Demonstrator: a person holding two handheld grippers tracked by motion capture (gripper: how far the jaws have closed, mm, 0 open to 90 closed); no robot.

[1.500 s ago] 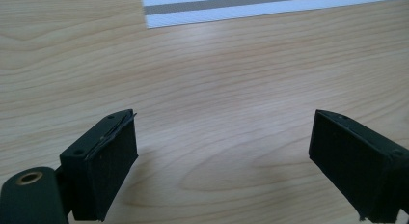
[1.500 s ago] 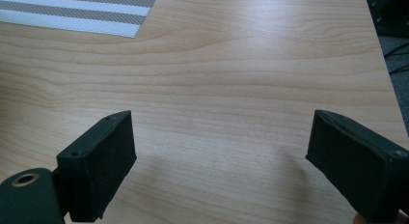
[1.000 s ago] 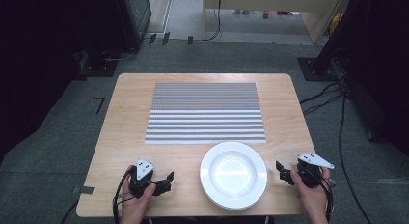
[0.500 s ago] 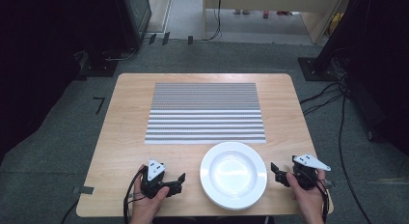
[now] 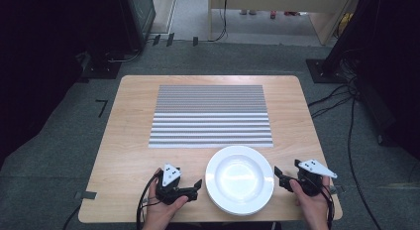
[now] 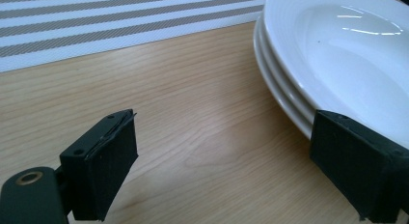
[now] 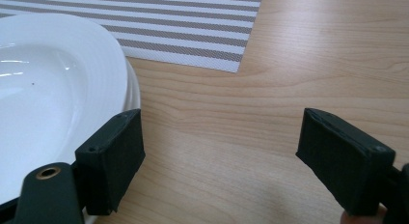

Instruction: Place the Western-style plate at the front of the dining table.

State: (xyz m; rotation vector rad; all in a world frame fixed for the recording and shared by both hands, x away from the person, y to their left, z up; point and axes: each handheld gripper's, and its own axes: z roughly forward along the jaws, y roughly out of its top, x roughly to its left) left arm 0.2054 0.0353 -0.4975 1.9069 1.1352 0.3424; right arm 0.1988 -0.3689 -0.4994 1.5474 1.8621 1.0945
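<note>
Left gripper (image 5: 196, 187) and right gripper (image 5: 280, 176), both jaws wide and empty, flank the stack of white plates (image 5: 239, 179) at lower centre of the high view. Probably three plates; the rims are hard to count. Approach step: next, each should close on the top rim. Farther up lies the striped placemat (image 5: 211, 116) on the table (image 5: 129, 141).
</note>
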